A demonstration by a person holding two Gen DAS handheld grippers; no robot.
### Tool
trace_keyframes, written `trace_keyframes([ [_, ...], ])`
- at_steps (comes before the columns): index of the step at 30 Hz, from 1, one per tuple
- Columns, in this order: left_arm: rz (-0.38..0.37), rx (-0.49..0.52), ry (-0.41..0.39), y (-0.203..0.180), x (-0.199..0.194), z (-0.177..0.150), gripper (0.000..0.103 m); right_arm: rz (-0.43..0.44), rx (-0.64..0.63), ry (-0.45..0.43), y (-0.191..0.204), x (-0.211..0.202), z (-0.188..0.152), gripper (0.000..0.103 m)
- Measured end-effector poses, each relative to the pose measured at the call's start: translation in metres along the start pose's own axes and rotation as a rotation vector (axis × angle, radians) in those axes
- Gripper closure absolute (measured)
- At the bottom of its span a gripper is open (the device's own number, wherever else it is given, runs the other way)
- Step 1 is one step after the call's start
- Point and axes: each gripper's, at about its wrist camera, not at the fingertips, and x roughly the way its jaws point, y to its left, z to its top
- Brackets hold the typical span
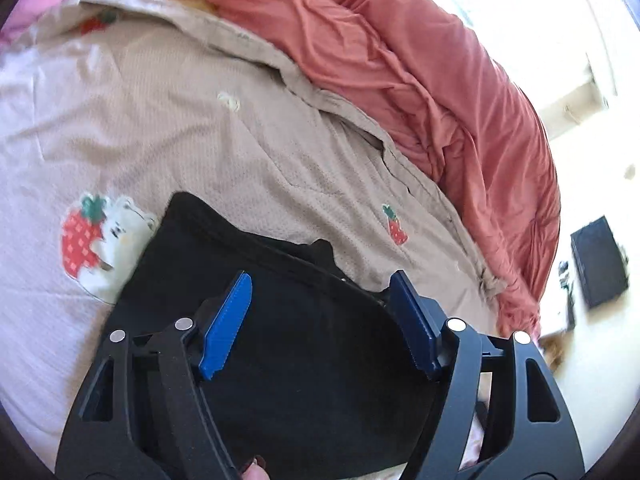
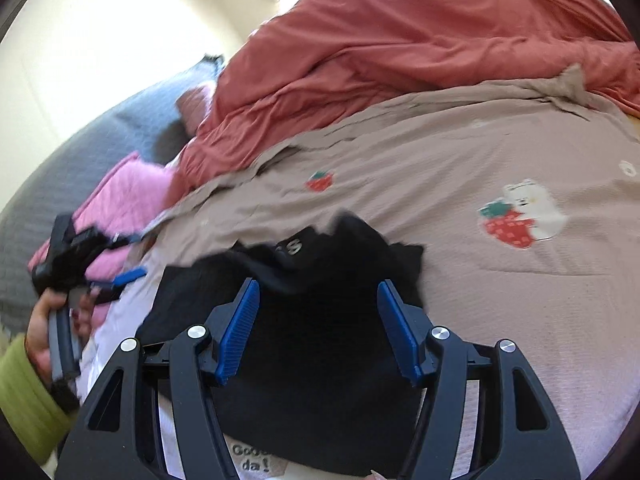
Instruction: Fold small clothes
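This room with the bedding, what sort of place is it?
Most likely a bedroom: a bed sheet with strawberry prints covers the surface, a rumpled coral duvet lies beyond it, and a black garment lies on top.

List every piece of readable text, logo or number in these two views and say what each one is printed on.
"Goo… da!" on a beige patch at the bottom of the right wrist view, partly hidden behind the right gripper; only those letters show.
"…S" in pale letters on the black garment; the rest is blurred and creased, unreadable.
The bedsheet carries strawberry and bear pictures, no words.
The left wrist view has no readable text.
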Motion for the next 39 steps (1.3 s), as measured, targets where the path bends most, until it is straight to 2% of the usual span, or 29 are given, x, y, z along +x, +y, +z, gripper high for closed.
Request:
trace_keyframes([
  [3, 0.021, 0.035, -0.010, 0.008, -0.008, -0.009, 0.040, 0.005, 0.008, -0.014, -0.002, -0.002, 0.002, 0.039],
  [6, 0.082, 0.069, -0.017, 0.024, -0.013, -0.018, 0.040, -0.040, -0.063, 0.019, 0.009, 0.006, -0.002, 0.033],
  [10, 0.194, 0.115, -0.019, 0.044, -0.011, -0.018, 0.039, -0.195, -0.165, 0.107, 0.015, 0.029, -0.014, 0.033],
  [14, 0.259, 0.162, -0.005, 0.056, -0.001, -0.007, 0.035, -0.235, -0.095, 0.136, -0.004, 0.042, -0.019, 0.033],
  [18, 0.273, 0.196, 0.026, 0.060, 0.020, 0.006, 0.026, -0.281, -0.045, 0.119, -0.021, 0.045, -0.020, 0.033],
  [23, 0.285, 0.251, 0.084, 0.052, 0.050, 0.012, 0.025, -0.256, 0.035, 0.118, -0.037, 0.048, -0.018, 0.033],
  [25, 0.314, 0.280, 0.090, 0.046, 0.056, 0.008, 0.039, -0.244, 0.052, 0.120, -0.040, 0.048, -0.017, 0.033],
  [26, 0.339, 0.301, 0.092, 0.042, 0.058, 0.005, 0.063, -0.241, 0.056, 0.122, -0.041, 0.050, -0.017, 0.033],
  [27, 0.381, 0.330, 0.086, 0.038, 0.059, 0.003, 0.079, -0.242, 0.059, 0.125, -0.042, 0.052, -0.016, 0.033],
  [29, 0.414, 0.356, 0.072, 0.035, 0.057, 0.001, 0.092, -0.237, 0.067, 0.131, -0.044, 0.055, -0.015, 0.033],
  [31, 0.402, 0.353, 0.054, 0.033, 0.050, 0.002, 0.099, -0.226, 0.080, 0.140, -0.045, 0.057, -0.015, 0.034],
  [32, 0.394, 0.355, 0.035, 0.031, 0.045, 0.004, 0.099, -0.214, 0.086, 0.150, -0.046, 0.059, -0.015, 0.045],
  [33, 0.387, 0.356, 0.017, 0.029, 0.039, 0.005, 0.099, -0.197, 0.087, 0.164, -0.046, 0.061, -0.015, 0.065],
  [36, 0.376, 0.389, -0.035, 0.018, 0.026, 0.010, 0.099, -0.164, 0.070, 0.177, -0.042, 0.063, -0.016, 0.089],
  [39, 0.379, 0.439, -0.090, 0.002, 0.018, 0.016, 0.099, -0.185, 0.012, 0.141, -0.030, 0.056, -0.011, 0.094],
])
